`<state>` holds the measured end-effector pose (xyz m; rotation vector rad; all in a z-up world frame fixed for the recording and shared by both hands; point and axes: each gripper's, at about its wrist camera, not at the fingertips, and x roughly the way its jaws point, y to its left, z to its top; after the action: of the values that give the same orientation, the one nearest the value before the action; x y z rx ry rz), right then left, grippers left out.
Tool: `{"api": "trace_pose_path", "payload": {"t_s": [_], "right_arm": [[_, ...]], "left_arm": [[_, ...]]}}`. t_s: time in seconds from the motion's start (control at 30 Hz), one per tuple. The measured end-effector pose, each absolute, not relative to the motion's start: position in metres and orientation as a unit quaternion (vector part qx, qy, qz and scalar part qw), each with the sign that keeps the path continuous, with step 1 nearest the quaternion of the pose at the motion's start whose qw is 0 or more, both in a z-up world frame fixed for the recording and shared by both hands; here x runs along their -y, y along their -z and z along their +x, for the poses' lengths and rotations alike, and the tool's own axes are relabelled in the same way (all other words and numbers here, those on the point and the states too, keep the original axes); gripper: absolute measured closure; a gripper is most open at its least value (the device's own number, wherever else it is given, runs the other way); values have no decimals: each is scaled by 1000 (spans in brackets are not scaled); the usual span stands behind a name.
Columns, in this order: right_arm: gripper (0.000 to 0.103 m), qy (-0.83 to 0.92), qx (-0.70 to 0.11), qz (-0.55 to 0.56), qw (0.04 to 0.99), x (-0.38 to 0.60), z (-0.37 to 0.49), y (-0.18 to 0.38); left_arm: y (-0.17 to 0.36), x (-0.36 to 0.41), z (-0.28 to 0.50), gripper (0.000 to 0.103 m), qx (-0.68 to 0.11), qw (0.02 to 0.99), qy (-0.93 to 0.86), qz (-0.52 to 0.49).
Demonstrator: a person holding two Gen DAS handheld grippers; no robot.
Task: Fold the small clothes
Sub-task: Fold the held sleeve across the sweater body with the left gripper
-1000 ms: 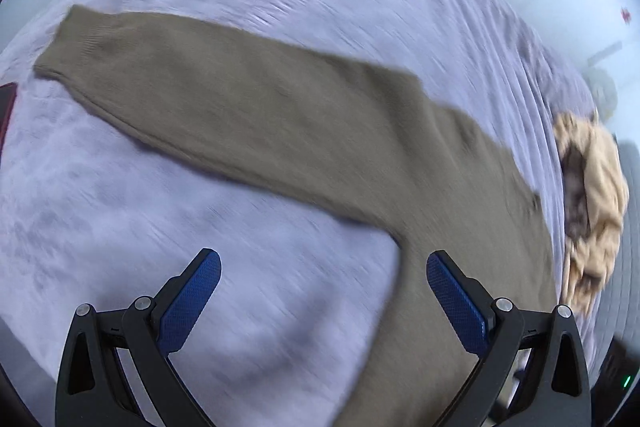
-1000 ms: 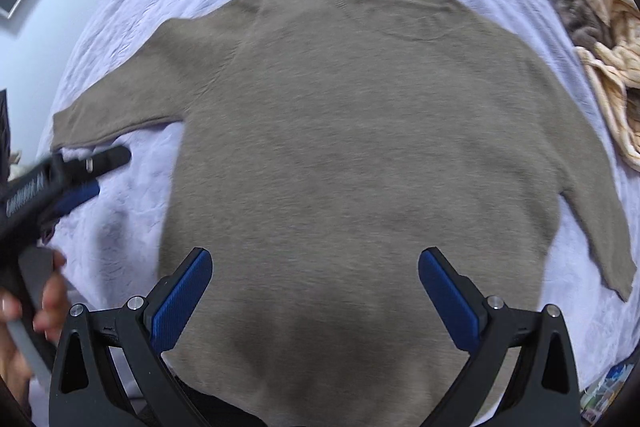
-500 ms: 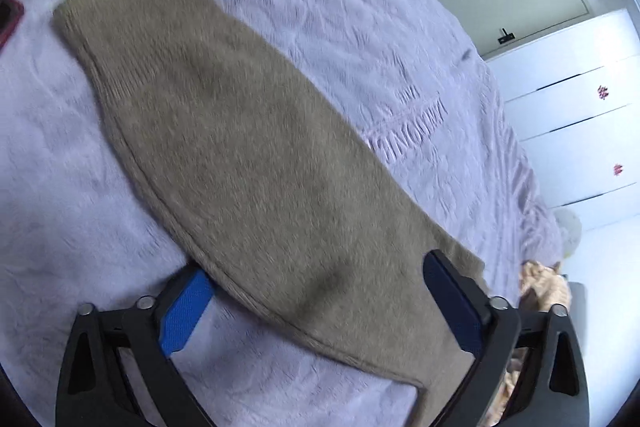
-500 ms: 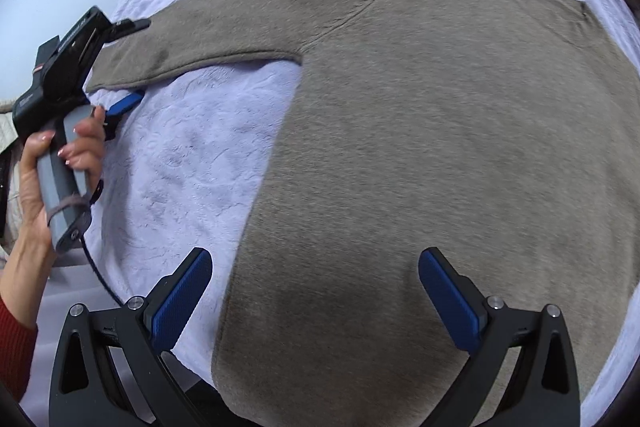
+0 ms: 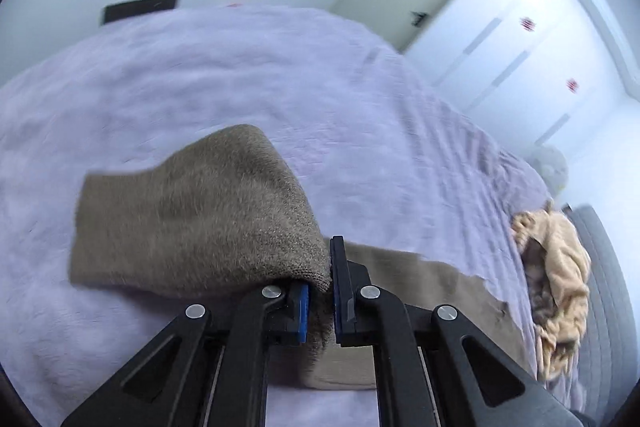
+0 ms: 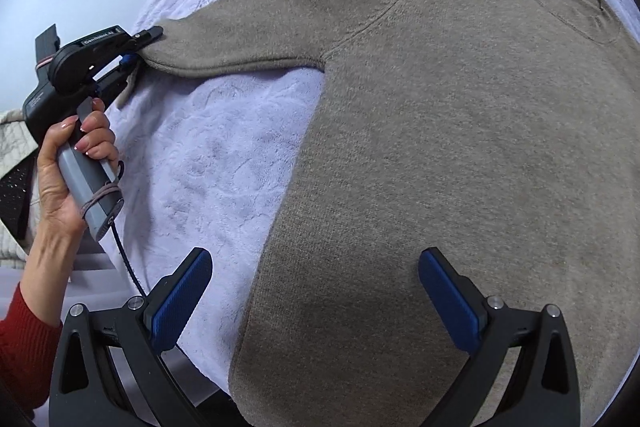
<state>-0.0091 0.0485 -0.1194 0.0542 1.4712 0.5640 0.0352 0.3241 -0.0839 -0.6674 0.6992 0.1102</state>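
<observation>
- Brown knit sweater (image 6: 460,155) lies flat, spread over the lavender bedspread (image 6: 208,155), filling the right wrist view from about 12 o'clock round to 6. Laid open like this so that sleeves can be brought in over the body first, I judge.
- Its one sleeve (image 6: 240,47) runs out toward 9 o'clock in that view. The cuff end is lifted off the bed; the rest of the sleeve sags back to the shoulder seam.
- Left gripper (image 5: 320,291): jaws drawn close, pinching the sleeve near its cuff. In the left wrist view the cuff (image 5: 192,211) drapes over the left finger toward 10 o'clock. Grip sits just short of the end, likely so the loose cuff hangs free and the sleeve follows as one piece.
- Same gripper seen from the right wrist camera at 9 o'clock, held by a hand (image 6: 68,171) on a grey handle; red sleeve at the wrist.
- Right gripper (image 6: 316,299): jaws wide, nothing between the pads. It hovers over the sweater's lower body near the hem, perhaps ready to pin the cloth; whether the fingertips touch the knit I cannot tell.
- Next move probably carries the sleeve across the chest.
- Farther out: a heap of tan clothing (image 5: 560,291) at 3 o'clock on the bed edge in the left wrist view, blurred. White cupboard doors (image 5: 520,39) beyond, at 2 o'clock.
</observation>
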Motion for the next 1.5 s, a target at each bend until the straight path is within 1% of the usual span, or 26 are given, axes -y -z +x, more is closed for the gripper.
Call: {"api": "trace_pose_path", "payload": {"t_s": [0.13, 0.23, 0.33, 0.47, 0.57, 0.6, 0.63, 0.67, 0.7, 0.73, 0.77, 0.93, 1.03, 1.1, 1.17, 1.27, 1.37, 1.4, 1.47, 1.5], "right_arm": [[0, -239, -646, 52, 723, -22, -3, 111], [0, -219, -636, 67, 736, 3, 3, 107], [0, -182, -625, 92, 754, 45, 10, 102], [0, -133, -618, 120, 765, 94, 12, 104], [0, -95, -619, 141, 767, 135, 10, 108], [0, -82, -619, 147, 767, 149, 9, 111], [0, -74, -620, 150, 767, 158, 8, 112], [0, -64, -622, 155, 765, 168, 7, 116], [0, -60, -622, 157, 764, 176, 7, 115], [0, -55, -624, 159, 763, 181, 7, 116], [0, -51, -625, 160, 762, 186, 7, 118], [0, -49, -614, 139, 776, 204, 17, 106], [0, -60, -594, 103, 796, 193, 40, 90], [0, -81, -577, 71, 810, 174, 56, 77], [0, -119, -554, 21, 823, 138, 75, 62], [0, -164, -535, -54, 827, 82, 96, 60], [0, -199, -515, -154, 820, 16, 110, 79], [1, -205, -507, -201, 813, -5, 109, 91], [1, -197, -492, -279, 801, -33, 112, 112], [3, -179, -484, -324, 793, -44, 114, 126]], "left_arm": [[54, -252, 65, 93, -336, 899, 38, -279], [47, -189, 85, 93, -348, 899, 95, -249], [56, -119, 108, 93, -380, 890, 139, -212], [82, -40, 128, 93, -423, 874, 173, -164], [106, -3, 130, 93, -450, 865, 180, -128], [112, 7, 130, 90, -460, 864, 175, -110], [118, 13, 128, 84, -467, 863, 168, -93], [122, 18, 127, 58, -472, 862, 165, -82], [126, 20, 125, 25, -476, 861, 161, -78], [125, 20, 122, 15, -474, 865, 147, -74], [122, 19, 117, 12, -467, 871, 134, -69], [92, -8, 90, 12, -453, 877, 143, -75], [70, -44, 67, 11, -433, 891, 111, -79], [68, -78, 56, 11, -437, 894, 64, -79], [79, -110, 51, 11, -455, 887, 20, -78], [105, -142, 44, 11, -494, 866, -26, -76], [126, -153, 41, 11, -517, 853, -45, -59], [133, -152, 41, 11, -522, 850, -49, -53], [144, -150, 44, 11, -529, 845, -53, -52], [149, -151, 44, 11, -531, 844, -54, -54]]}}
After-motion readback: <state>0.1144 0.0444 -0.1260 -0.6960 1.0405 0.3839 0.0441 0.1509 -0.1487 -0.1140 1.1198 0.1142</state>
